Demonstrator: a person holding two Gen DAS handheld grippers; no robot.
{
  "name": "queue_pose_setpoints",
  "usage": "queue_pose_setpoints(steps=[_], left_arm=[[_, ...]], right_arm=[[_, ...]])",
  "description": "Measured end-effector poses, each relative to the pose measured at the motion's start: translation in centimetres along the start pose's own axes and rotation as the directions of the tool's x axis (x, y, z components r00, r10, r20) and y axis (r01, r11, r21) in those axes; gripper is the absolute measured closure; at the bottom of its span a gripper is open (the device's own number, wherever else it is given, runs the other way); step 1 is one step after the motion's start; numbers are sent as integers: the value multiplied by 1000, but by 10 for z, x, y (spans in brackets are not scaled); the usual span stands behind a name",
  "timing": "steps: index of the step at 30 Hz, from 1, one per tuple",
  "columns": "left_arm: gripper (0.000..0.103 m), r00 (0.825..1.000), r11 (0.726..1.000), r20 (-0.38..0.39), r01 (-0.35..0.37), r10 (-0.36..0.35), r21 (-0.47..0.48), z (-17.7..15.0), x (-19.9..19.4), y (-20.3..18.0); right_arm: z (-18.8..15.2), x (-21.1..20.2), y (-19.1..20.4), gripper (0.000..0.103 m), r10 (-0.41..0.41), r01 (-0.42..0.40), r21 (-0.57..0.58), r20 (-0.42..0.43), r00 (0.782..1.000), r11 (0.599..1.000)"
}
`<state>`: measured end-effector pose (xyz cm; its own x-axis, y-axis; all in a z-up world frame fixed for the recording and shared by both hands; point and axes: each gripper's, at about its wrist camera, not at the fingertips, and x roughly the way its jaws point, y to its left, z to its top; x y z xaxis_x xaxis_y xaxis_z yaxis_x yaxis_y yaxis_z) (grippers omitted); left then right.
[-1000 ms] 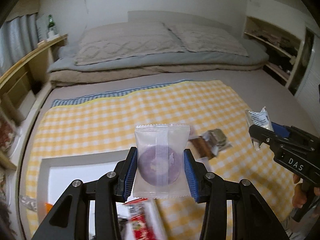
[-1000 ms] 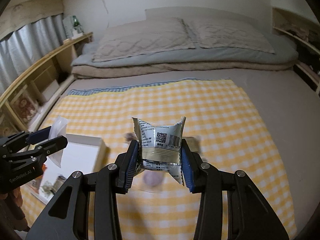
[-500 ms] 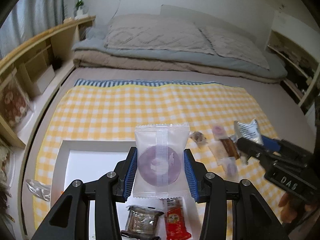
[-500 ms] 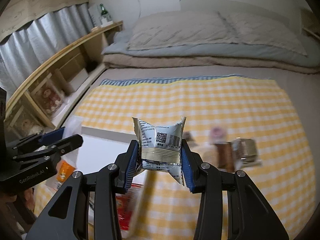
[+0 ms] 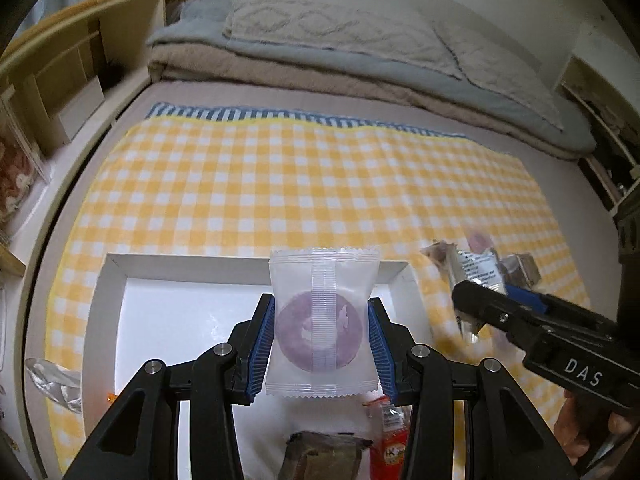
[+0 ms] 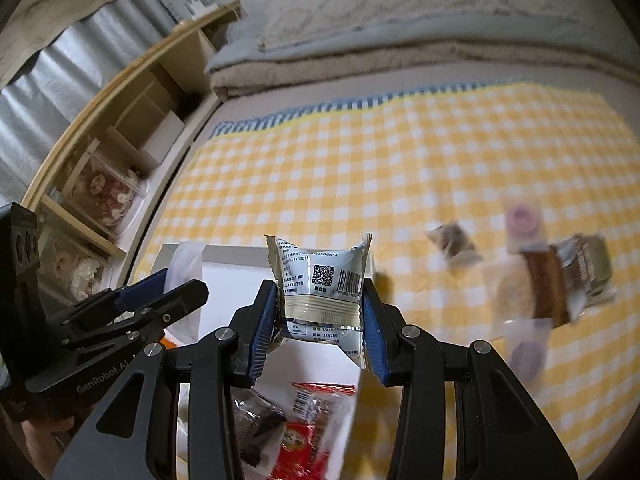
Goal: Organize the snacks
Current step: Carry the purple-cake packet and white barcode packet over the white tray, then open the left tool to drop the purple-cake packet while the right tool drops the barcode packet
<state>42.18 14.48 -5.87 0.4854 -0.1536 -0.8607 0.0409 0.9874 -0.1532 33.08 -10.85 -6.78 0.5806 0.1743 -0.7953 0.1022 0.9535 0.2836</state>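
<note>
At the bottom centre of the left wrist view, the left gripper point(image 5: 322, 330) pinches a clear packet point(image 5: 323, 320) holding a purple round cake, its blue pads pressed on the packet's two sides so it stands upright. It hangs over the white box point(image 5: 120, 264), which fills the lower left of the frame; a brown packet point(image 5: 324, 456) and a red packet point(image 5: 390, 450) already lie in the box at the bottom edge, so the cake looks set to join them.

At the bottom centre of the right wrist view, the right gripper point(image 6: 320, 314) clamps a white pouch point(image 6: 320, 280) with a barcode, squeezed at its waist. It sits above the box's right wall point(image 6: 348, 400), likely lined up for a drop inside.

Further off, at the right of that frame, loose snacks point(image 6: 544, 280) lie blurred on the yellow checked cloth point(image 6: 360, 168), not yet sorted. Beyond the cloth, at the top, is the folded bedding point(image 5: 360, 60).
</note>
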Motion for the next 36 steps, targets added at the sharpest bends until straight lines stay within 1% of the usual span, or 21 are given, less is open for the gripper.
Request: queue_pose_setpoints(steps=[6, 11, 14, 17, 18, 19, 20, 22, 24, 26, 29, 36], left_arm=[[59, 999, 999, -33, 26, -27, -46, 7, 33, 21], [59, 998, 998, -47, 28, -31, -62, 7, 48, 31], [59, 998, 996, -40, 41, -45, -75, 7, 53, 33], [58, 997, 995, -36, 66, -68, -74, 6, 59, 31], [57, 997, 995, -36, 67, -70, -68, 6, 61, 29], [57, 997, 996, -36, 66, -68, -61, 6, 63, 27], [53, 997, 996, -35, 60, -62, -59, 6, 65, 26], [51, 997, 997, -48, 54, -56, -53, 5, 71, 25], [47, 997, 998, -59, 43, -46, -48, 4, 73, 25], [47, 998, 999, -63, 28, -30, -38, 3, 73, 25], [46, 998, 999, -62, 15, -17, -36, 2, 69, 26], [42, 998, 999, -64, -7, 5, -35, -4, 58, 28]], right_arm=[[0, 34, 0, 61, 23, -19, 52, -73, 997, 998], [1, 53, 2, 61, 18, -12, 54, -106, 994, 998], [0, 62, 1, 57, 10, -3, 61, -124, 992, 998], [0, 68, -5, 54, 18, -5, 90, -140, 990, 996], [1, 68, -7, 51, 18, -4, 98, -141, 990, 995], [1, 67, -9, 48, 17, -3, 104, -141, 990, 995], [2, 67, -11, 47, 16, -1, 109, -140, 990, 994], [3, 65, -16, 45, 5, 11, 117, -140, 990, 993], [3, 65, -22, 42, 17, 3, 138, -146, 989, 990], [3, 64, -25, 38, 42, -18, 158, -149, 988, 987], [2, 64, -25, 38, 60, -35, 159, -151, 987, 987], [-2, 61, -18, 38, 53, -30, 136, -162, 985, 990]])
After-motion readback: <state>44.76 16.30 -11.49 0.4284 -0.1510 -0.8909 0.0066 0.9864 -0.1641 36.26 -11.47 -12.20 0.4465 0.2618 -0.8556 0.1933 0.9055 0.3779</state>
